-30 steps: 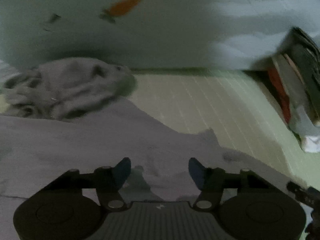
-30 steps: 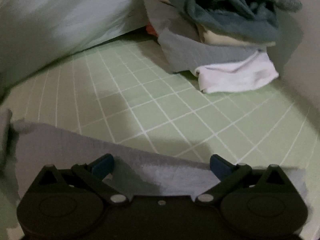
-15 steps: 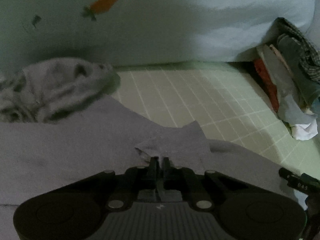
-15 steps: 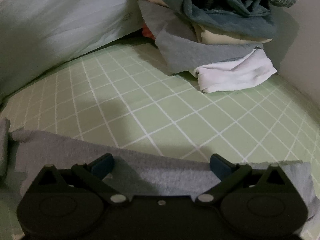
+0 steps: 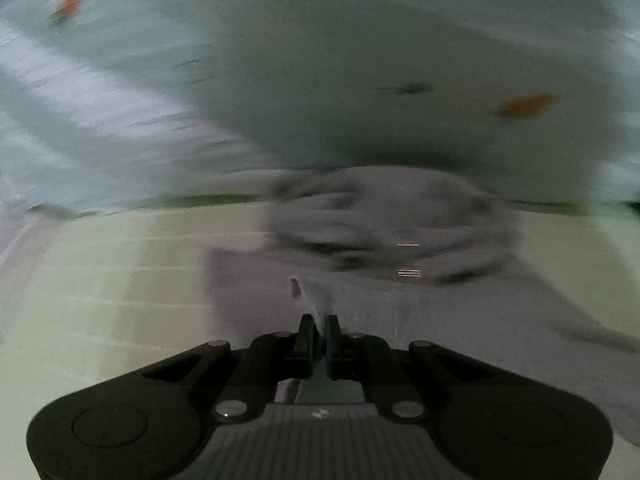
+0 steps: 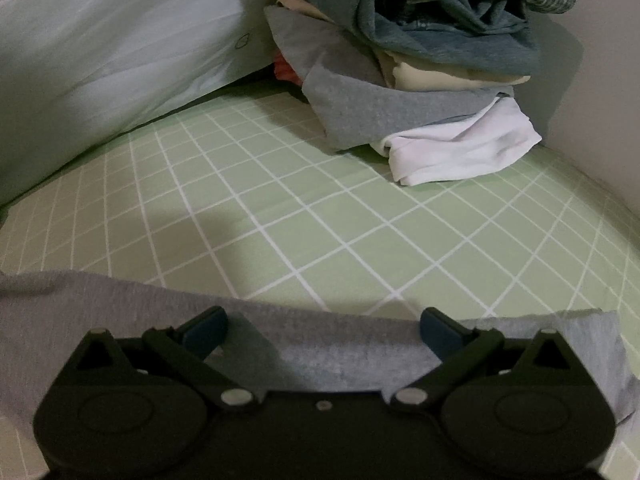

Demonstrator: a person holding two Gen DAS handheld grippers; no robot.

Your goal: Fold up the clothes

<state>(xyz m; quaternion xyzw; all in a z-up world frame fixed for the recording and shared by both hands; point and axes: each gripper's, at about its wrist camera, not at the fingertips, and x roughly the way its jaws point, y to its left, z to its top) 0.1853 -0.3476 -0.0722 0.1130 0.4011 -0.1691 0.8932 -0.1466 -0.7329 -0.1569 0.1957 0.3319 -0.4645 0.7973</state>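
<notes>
A grey garment (image 5: 460, 320) lies spread on the green checked sheet (image 5: 104, 288); the left wrist view is motion-blurred. My left gripper (image 5: 319, 326) is shut on a pinched fold of this grey garment. A crumpled grey heap (image 5: 392, 228) lies just beyond it. In the right wrist view the grey garment (image 6: 320, 348) lies under my right gripper (image 6: 322, 326), which is open and empty above its edge.
A pile of folded clothes (image 6: 424, 60) with a white piece (image 6: 460, 148) at its base stands at the far right by the wall. A pale pillow (image 6: 100, 48) lies at the back left. Green checked sheet (image 6: 320, 220) lies between. A pale cover with orange carrot prints (image 5: 524, 106) rises behind.
My left gripper shut on a fold of the grey garment, then swung quickly left with it; the crumpled heap now sits ahead. My right gripper stayed open and almost still.
</notes>
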